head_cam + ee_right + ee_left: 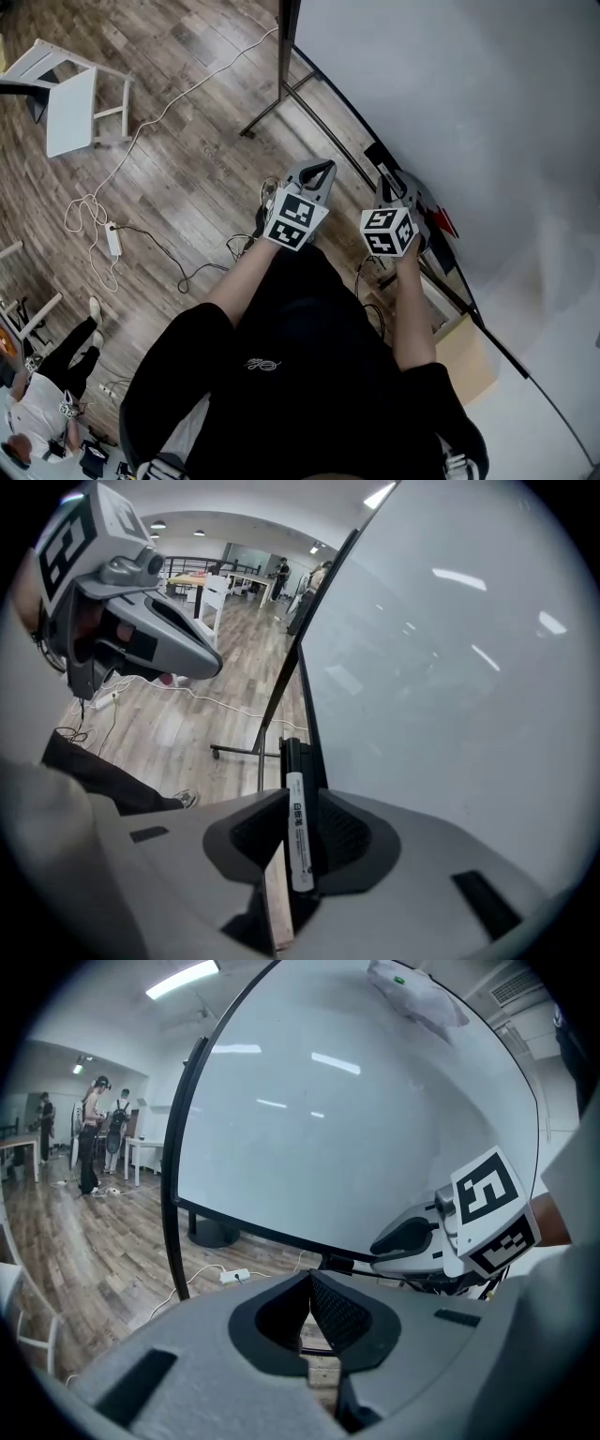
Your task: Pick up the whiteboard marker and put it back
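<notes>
Filling the right half of the head view, the whiteboard (450,94) is standing upright. The left gripper (309,1283) is hovering beside it, jaws pressed together on nothing. The right gripper (302,803) is holding its jaws narrowly apart around the whiteboard marker (298,841), which is lying along the board's black frame (309,714).

A: "What is on the wooden floor (197,150)?"
B: "A white chair (71,101) at upper left. A white cable (141,131) loops below it, by a white adapter (113,240)."
A: "And lower left?"
B: "A person (36,405) sits there, legs stretched out."
</notes>
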`<state>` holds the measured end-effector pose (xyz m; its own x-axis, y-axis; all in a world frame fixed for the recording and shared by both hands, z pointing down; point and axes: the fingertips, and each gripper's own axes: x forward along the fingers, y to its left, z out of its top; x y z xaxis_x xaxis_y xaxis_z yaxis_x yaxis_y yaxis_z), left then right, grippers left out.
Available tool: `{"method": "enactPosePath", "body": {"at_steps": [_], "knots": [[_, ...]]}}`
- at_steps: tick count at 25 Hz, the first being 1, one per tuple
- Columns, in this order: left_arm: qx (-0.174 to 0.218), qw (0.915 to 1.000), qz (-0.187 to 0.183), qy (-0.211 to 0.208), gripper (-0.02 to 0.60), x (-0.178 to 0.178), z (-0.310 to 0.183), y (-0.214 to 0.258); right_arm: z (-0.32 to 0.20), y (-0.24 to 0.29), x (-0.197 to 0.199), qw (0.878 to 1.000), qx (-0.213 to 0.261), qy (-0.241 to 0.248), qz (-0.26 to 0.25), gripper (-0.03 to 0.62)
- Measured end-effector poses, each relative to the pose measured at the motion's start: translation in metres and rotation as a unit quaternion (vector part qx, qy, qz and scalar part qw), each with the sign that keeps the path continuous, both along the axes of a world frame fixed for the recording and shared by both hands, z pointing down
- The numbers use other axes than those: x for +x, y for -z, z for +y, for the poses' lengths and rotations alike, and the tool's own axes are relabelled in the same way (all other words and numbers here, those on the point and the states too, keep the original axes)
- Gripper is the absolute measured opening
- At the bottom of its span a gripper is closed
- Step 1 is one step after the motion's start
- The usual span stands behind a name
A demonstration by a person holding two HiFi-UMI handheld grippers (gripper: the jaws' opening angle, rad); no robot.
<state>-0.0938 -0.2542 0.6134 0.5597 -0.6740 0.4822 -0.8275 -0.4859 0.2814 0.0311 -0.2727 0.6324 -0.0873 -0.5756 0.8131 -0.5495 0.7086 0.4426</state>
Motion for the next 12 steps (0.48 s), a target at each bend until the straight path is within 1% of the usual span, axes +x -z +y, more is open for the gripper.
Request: {"method": "enactPosePath", "body": {"at_steps": [6,12], "knots": [[0.006,1.0000,0.001,0.005,0.006,0.007,0.011,0.013,0.010,0.017,0.000,0.998,0.025,-0.011,-0.054,0.081],[0.020,0.9998,0.001,0.007,0.006,0.018,0.030,0.033,0.032,0.042,-0.010,0.991,0.047,-0.010,-0.123,0.081]]}}
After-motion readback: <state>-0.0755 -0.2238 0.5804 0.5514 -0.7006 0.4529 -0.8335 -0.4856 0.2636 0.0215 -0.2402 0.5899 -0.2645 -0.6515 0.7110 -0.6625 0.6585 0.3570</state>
